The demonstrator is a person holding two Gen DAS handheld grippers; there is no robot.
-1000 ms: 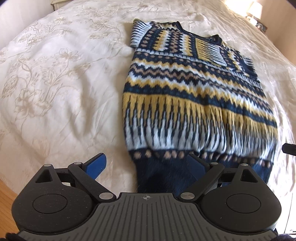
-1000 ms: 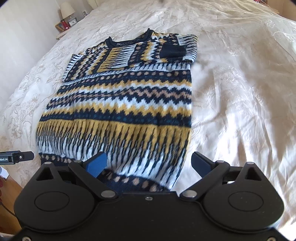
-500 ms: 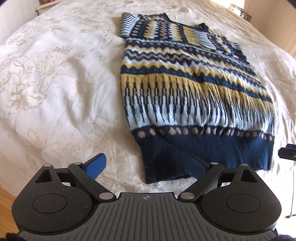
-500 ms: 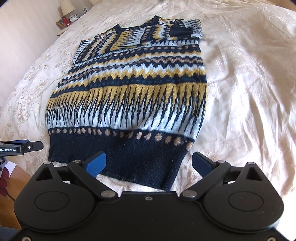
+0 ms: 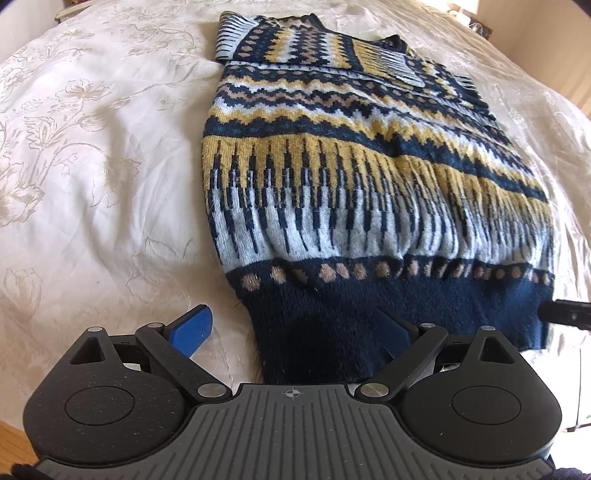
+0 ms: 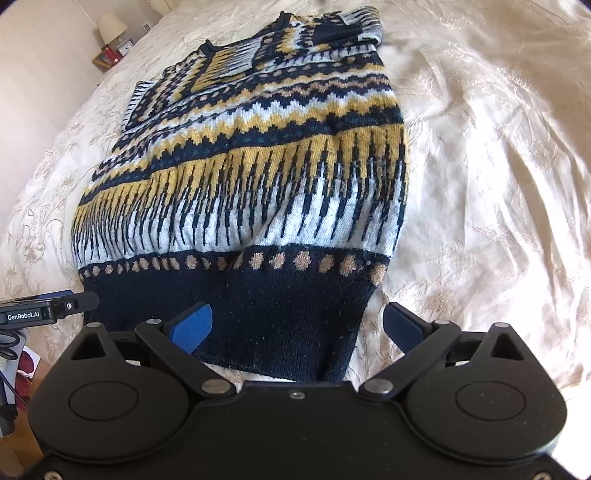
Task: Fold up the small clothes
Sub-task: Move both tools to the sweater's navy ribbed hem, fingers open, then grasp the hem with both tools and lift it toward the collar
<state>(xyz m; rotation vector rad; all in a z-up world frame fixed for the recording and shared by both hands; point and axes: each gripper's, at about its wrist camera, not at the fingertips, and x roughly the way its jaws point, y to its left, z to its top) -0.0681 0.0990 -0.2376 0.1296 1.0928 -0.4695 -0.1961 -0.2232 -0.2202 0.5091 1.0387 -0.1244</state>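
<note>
Fingers of both grippers spread wide, left gripper (image 5: 291, 334) and right gripper (image 6: 295, 328) at sweater (image 5: 369, 192) hem, on bedspread (image 5: 92, 166)

One patterned knit sweater (image 5: 369, 177) lies on one cream floral bedspread (image 5: 92, 166), its navy hem toward the near edge of the bed. Two grippers are in view, the left gripper (image 5: 291, 332) and the right gripper (image 6: 297, 325), each with two blue-padded fingers spread wide apart, four fingers in all. Beyond the bed's far left corner in the right wrist view stand one lamp (image 6: 112, 25) and one small clock (image 6: 125, 46).
</note>
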